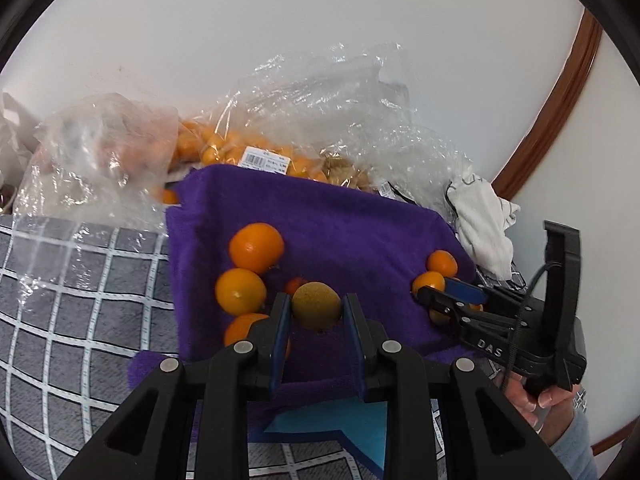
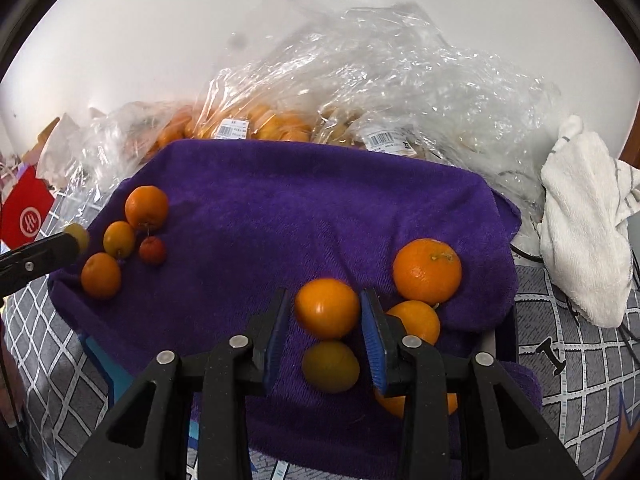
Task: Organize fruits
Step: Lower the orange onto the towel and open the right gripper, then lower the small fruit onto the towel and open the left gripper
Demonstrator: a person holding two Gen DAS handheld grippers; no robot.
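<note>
Purple fleece towel (image 2: 304, 208) — your left gripper (image 1: 316, 312) clamps the yellow-green round fruit (image 1: 316, 305); your right gripper (image 2: 326, 320) straddles the orange mandarin (image 2: 327, 307), pads apart from it.

Your left wrist camera looks forward and steeply down along its fingers, close over the purple towel (image 1: 320, 220), with your right gripper (image 1: 430, 294) at centre right. Your right wrist camera does likewise; both share the towel and the plastic bags (image 2: 380, 92) behind.
</note>
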